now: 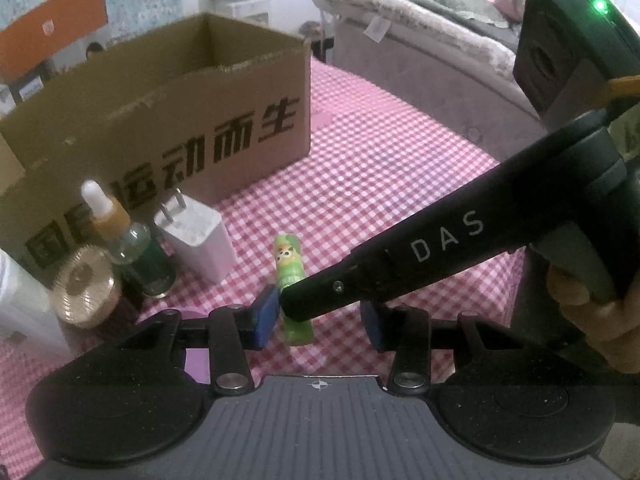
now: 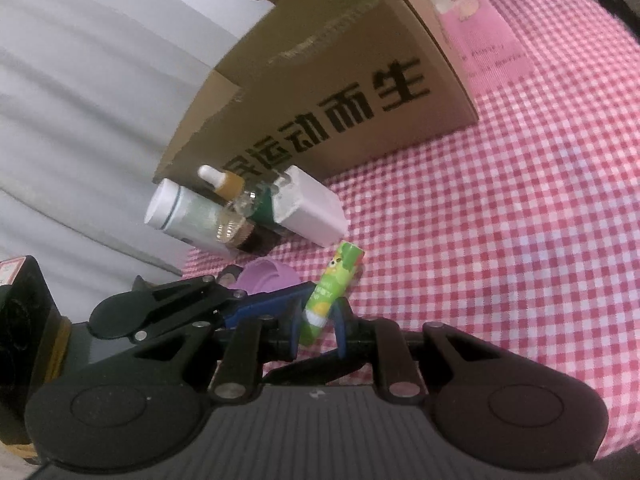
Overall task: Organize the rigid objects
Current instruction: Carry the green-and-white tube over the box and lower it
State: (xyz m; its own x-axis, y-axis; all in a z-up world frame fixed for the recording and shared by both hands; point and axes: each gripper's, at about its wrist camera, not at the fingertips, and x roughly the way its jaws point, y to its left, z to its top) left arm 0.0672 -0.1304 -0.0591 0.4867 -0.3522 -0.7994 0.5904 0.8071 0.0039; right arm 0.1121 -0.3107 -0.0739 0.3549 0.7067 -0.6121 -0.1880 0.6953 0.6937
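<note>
Gripping the green glue stick (image 2: 332,292) near its lower end, the right tongs (image 2: 318,330) hold it tilted just above the checked tabletop (image 2: 500,240). The left tongs (image 1: 318,316) stand open around it, pads not touching. This looks like the pick-up step; next it should be carried over the rim of the cardboard box (image 1: 168,120) and dropped inside, clear of the dropper bottle (image 1: 120,232) and white charger (image 1: 196,236)
</note>
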